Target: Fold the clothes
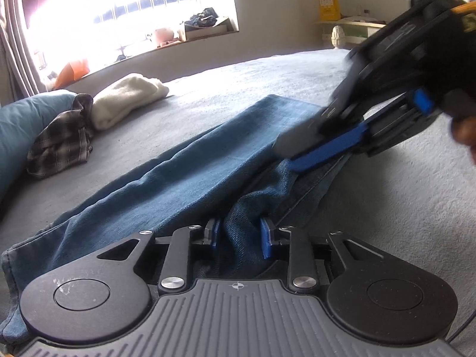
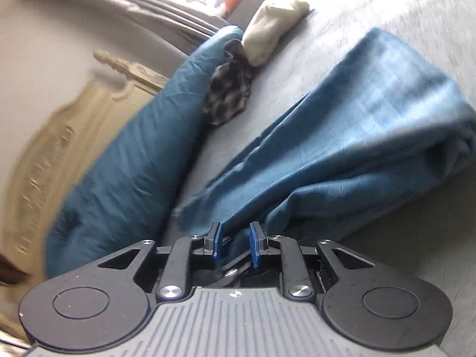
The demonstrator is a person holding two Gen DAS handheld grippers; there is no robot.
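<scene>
Jeans point(image 1: 184, 175) lie on the bed point(image 1: 386, 208), pillow point(image 1: 17, 136) at left.

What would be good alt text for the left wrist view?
The left gripper has a fold of blue jeans between its fingers on a grey bed. The right gripper reaches in at the jeans' far side; a checked shirt lies beyond.

Grey bed point(image 1: 208, 125): jeans point(image 1: 184, 172), cream bundle point(image 1: 125, 101) (plaid garment point(image 1: 59, 145) beside), blue pillow point(image 1: 17, 125).

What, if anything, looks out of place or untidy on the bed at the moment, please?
The plaid garment lies crumpled in a heap against the blue pillow, unfolded, unlike the cream garment beside it. The jeans are bunched near the tongs.
</scene>
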